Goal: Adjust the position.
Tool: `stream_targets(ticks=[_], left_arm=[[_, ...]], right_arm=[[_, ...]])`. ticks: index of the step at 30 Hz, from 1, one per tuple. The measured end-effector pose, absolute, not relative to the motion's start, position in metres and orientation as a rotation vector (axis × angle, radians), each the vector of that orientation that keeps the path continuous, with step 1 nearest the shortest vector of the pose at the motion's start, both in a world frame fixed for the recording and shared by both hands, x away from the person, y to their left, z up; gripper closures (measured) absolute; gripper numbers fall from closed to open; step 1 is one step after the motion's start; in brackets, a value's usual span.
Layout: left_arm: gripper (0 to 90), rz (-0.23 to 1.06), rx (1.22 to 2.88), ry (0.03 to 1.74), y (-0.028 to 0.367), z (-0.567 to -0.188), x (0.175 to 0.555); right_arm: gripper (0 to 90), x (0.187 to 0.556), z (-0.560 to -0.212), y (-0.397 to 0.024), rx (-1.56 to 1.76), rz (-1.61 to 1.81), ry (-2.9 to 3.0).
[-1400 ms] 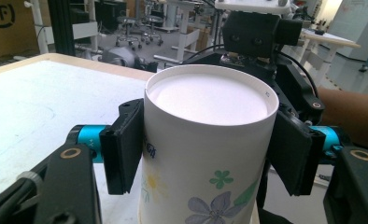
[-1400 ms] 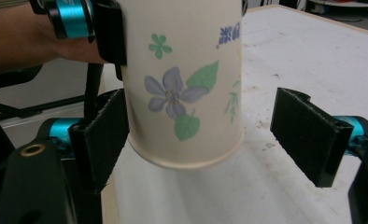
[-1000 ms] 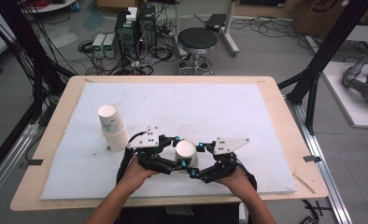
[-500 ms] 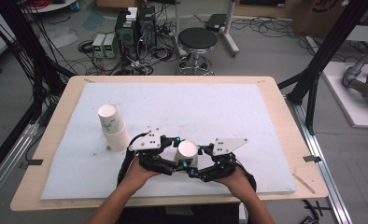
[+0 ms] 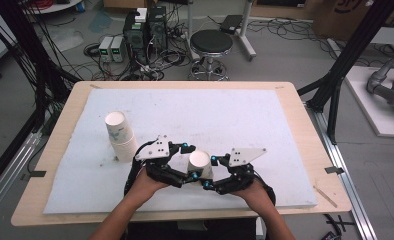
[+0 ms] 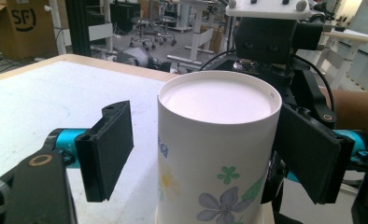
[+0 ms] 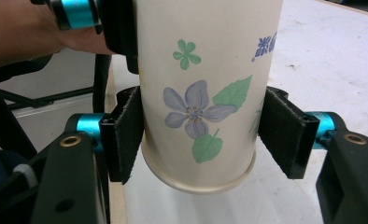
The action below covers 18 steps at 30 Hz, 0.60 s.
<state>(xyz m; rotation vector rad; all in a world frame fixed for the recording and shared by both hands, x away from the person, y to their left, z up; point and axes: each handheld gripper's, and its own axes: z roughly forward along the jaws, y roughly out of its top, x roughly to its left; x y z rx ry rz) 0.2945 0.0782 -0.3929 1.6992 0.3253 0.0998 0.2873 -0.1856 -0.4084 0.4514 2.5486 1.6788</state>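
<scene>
A white paper cup (image 5: pixel 200 162) printed with blue flowers and green leaves stands bottom up near the table's front edge, between both grippers. My right gripper (image 7: pixel 201 135) has just been closing, and its pads (image 7: pixel 126 135) now press on the cup's (image 7: pixel 201 93) sides. My left gripper (image 6: pixel 210 158) has just been opening. Its left pad (image 6: pixel 107 149) stands clear of the cup (image 6: pixel 219 154), which is still between the jaws. In the high view the left gripper (image 5: pixel 191 161) comes from the left and the right gripper (image 5: pixel 209 172) from the right.
A short stack of upturned paper cups (image 5: pixel 120 135) leans on the white mat (image 5: pixel 245 115) to the left of my hands. The wooden table edge (image 5: pixel 305 125) frames the mat. A stool (image 5: pixel 211 45) and electronics stand on the floor beyond.
The right gripper's jaws have closed onto the cup and the left gripper's jaws have spread apart. Both hands and the cup have stayed where they were.
</scene>
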Motion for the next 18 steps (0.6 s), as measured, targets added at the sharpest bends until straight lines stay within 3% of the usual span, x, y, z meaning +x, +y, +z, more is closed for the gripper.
stream_targets(ticks=[18], left_arm=[[19.4, 0.09, 1.715, 0.317, 0.0864, -0.3886, 0.2939]], right_arm=[[37.0, 0.2871, -0.4073, -0.1886, 0.446, 1.645, 2.554]])
